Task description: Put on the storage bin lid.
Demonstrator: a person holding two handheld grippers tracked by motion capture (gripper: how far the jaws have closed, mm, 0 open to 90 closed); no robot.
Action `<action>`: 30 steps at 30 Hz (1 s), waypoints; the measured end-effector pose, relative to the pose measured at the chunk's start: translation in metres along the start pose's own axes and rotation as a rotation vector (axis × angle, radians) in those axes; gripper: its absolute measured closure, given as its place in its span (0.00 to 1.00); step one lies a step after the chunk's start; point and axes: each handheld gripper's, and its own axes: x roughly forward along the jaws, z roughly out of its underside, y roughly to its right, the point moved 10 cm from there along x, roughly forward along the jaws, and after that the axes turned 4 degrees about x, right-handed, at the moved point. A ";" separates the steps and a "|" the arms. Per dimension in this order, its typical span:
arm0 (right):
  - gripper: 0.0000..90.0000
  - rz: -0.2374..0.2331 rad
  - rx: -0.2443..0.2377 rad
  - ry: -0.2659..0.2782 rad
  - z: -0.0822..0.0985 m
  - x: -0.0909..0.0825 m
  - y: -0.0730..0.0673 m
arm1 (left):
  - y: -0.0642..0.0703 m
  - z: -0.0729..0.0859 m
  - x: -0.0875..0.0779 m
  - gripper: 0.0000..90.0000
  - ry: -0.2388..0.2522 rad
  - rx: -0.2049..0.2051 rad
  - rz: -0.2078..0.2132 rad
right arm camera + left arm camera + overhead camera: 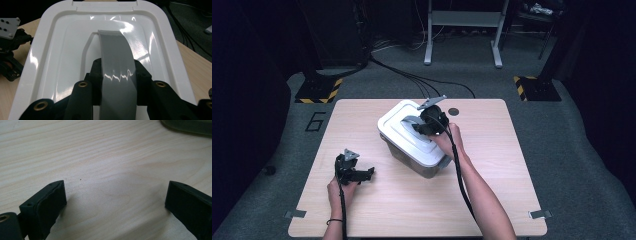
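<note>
A storage box (412, 145) with a white lid (60, 50) sits near the middle of the bench (492, 200), turned at an angle. The right tool (424, 121) is over the lid, its jaws clamped on the grey handle (117, 75) — in the right gripper view the strap runs up between the two black jaws, which press on it from either side. The left tool (362, 175) rests low at the lower left of the bench, well apart from the box, jaws spread wide with only bare wood between them in the left gripper view.

The step in hand looks like lifting by the handle, either to take the lid off or to carry the whole box. Whether the lid's latches are fastened is hard to tell from these angles, and that decides which it will be. To do it well, keep the grip centred on the handle's arch so the load hangs level, and pull straight up rather than dragging sideways. If the lid is meant to come off alone, the free left tool could brace the clear body of the box — otherwise the base may rise with it and tip.
</note>
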 end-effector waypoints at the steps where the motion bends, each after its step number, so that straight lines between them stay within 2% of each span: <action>1: 0.74 -0.003 -0.001 -0.001 0.000 0.000 0.000 | 0.000 0.000 0.000 0.04 0.000 0.000 0.000; 5: 0.74 -0.002 -0.016 -0.009 0.005 -0.001 0.001 | 0.000 0.000 0.000 0.04 0.000 0.000 0.000; 6: 0.74 -0.005 0.001 0.001 0.005 -0.001 0.002 | 0.000 0.000 0.000 0.04 0.000 0.000 0.000; 9: 0.74 -0.006 0.010 -0.006 0.006 -0.001 0.003 | 0.000 0.000 0.000 0.04 -0.001 -0.001 0.001; 13: 0.74 -0.011 -0.005 0.005 0.005 0.000 0.003 | 0.000 0.000 0.000 0.04 0.000 -0.002 0.001; 18: 0.74 -0.013 0.005 -0.001 0.005 0.000 0.002 | 0.000 0.000 0.000 0.04 0.000 -0.002 0.001; 20: 0.74 -0.015 -0.014 0.007 0.004 0.000 0.003 | 0.000 0.000 0.000 0.04 0.001 -0.002 0.001; 23: 0.73 -0.016 0.001 0.001 0.004 0.000 0.003 | 0.000 0.000 0.000 0.04 0.000 -0.001 0.000; 25: 0.64 -0.010 0.005 0.006 0.001 0.000 0.002 | 0.000 0.000 0.000 0.04 0.001 -0.001 0.000; 29: 0.57 -0.001 0.006 0.011 -0.001 -0.001 0.004 | 0.000 0.000 0.000 0.04 0.003 -0.003 0.000; 30: 0.50 -0.001 0.009 0.005 -0.001 -0.004 0.004 | 0.000 0.000 0.000 0.05 0.002 0.001 -0.002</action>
